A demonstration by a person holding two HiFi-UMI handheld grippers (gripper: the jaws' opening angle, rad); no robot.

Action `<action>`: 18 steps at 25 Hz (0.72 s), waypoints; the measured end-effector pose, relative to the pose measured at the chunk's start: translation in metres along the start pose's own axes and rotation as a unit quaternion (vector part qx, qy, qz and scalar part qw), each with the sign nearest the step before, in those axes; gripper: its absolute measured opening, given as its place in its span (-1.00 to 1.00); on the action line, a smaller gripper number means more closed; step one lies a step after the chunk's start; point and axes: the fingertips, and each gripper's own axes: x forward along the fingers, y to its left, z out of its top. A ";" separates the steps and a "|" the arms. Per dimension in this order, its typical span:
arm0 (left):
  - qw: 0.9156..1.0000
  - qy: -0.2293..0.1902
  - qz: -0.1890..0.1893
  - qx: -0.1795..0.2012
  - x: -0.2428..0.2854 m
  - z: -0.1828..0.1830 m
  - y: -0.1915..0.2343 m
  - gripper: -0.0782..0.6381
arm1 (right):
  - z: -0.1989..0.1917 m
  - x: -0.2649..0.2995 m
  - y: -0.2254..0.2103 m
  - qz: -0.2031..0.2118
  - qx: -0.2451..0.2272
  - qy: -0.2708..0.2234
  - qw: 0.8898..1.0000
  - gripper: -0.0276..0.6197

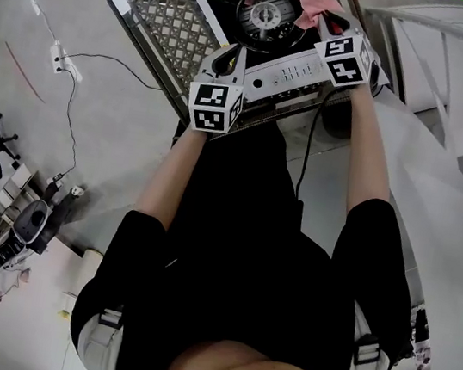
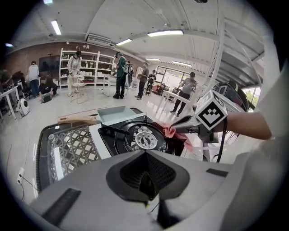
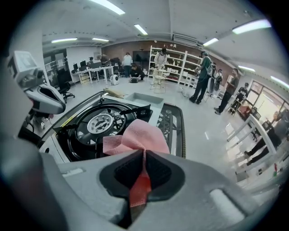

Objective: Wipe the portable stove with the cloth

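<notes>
Nearest us, our left gripper (image 2: pixel 145 155) has its jaws pressed together on nothing. Our right gripper (image 3: pixel 144 155) pinches the pink woven cloth (image 3: pixel 135 137), bunched over the right rim of the white-and-black portable gas stove (image 3: pixel 100 122), which sits on a black lattice-topped table (image 3: pixel 174 122).

No legible text, print on portable stove (image 1: pixel 271 47) front too small to read

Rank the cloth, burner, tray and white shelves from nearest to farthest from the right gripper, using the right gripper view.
1. Cloth, clamped in the right gripper.
2. Burner, just beyond, left.
3. Tray, behind the stove.
4. White shelves, far wall.
</notes>
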 end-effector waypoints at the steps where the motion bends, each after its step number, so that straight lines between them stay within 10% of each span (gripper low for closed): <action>1: 1.000 -0.002 0.002 -0.003 0.001 0.002 0.002 -0.78 | 0.003 0.002 -0.002 0.000 0.000 0.002 1.000 -0.84; 18: 1.000 -0.027 0.009 -0.005 0.019 0.049 0.029 -0.78 | 0.056 0.040 -0.021 -0.002 -0.025 0.016 1.000 -0.84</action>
